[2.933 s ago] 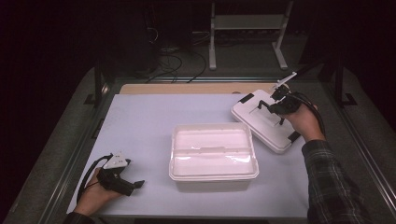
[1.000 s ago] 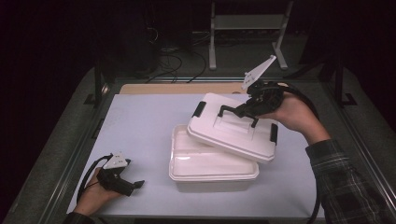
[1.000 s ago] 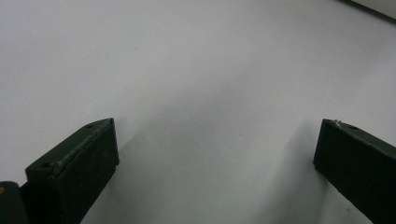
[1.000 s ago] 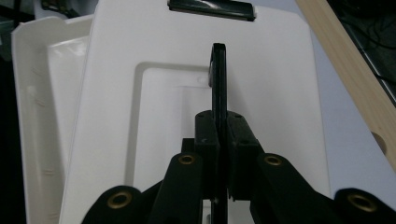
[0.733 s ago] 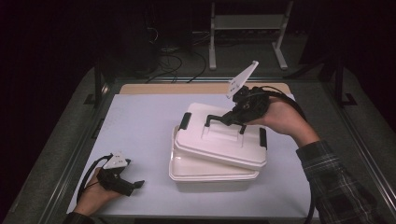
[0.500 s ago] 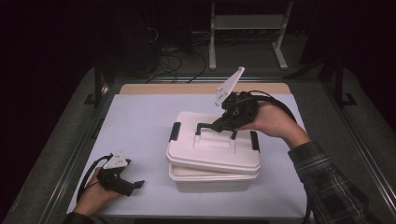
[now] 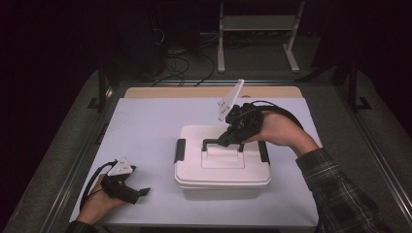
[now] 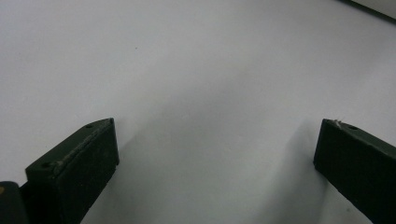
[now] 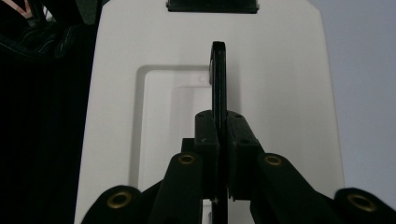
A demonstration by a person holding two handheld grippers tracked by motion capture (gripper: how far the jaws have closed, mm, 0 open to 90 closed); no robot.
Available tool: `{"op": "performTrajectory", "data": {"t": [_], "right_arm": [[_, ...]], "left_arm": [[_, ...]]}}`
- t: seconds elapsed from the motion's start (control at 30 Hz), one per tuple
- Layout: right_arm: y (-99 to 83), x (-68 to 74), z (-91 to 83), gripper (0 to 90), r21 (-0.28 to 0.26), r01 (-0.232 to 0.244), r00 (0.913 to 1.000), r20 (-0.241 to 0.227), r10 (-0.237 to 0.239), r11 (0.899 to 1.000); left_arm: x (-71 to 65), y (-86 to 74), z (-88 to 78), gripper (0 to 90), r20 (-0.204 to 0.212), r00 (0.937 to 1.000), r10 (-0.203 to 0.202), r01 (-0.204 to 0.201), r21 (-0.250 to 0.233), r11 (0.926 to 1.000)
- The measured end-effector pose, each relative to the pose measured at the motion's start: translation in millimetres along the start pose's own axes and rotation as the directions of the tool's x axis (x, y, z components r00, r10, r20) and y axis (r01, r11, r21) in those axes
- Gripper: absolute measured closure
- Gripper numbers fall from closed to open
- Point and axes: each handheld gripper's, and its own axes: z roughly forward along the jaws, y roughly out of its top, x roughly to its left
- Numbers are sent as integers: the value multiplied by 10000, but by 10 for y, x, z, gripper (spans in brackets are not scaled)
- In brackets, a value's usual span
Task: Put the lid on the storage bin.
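Observation:
A white plastic box (image 7: 221, 184) stands in the middle of the table with its white lid (image 7: 194, 165) resting on top. The lid has a black handle (image 7: 214, 141) and black clips (image 7: 180, 150) at both ends. My right gripper (image 7: 231, 136) is shut on that handle, whose thin black bar (image 9: 218, 70) runs up between the closed jaws over the lid (image 9: 280, 70). My left gripper (image 7: 138, 192) lies low at the table's front left, open, its fingers (image 8: 79, 163) wide apart over bare white table.
The white table top (image 7: 145, 121) has free room to the left of and behind the box. Metal rails (image 7: 82, 145) run along the table's sides. A white stand (image 7: 255, 29) and cables lie on the dark floor beyond the far edge.
My right gripper carried the lid from the table's right side leftward and lowered it onto the box. The left gripper has stayed still.

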Motion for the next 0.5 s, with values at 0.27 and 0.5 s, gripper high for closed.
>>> {"op": "performTrajectory", "data": {"t": [0.27,0.5], "right_arm": [[18,-16,110,843,-46,9,9999,-128,-9,10000],[-47,-12,104,662,-537,-249,9995,166,258,9982]], "left_arm": [[0,0,0,0,-3,10000,-2,2,0,10000],[1,0,0,0,5,10000,-4,4,2,10000]]}}
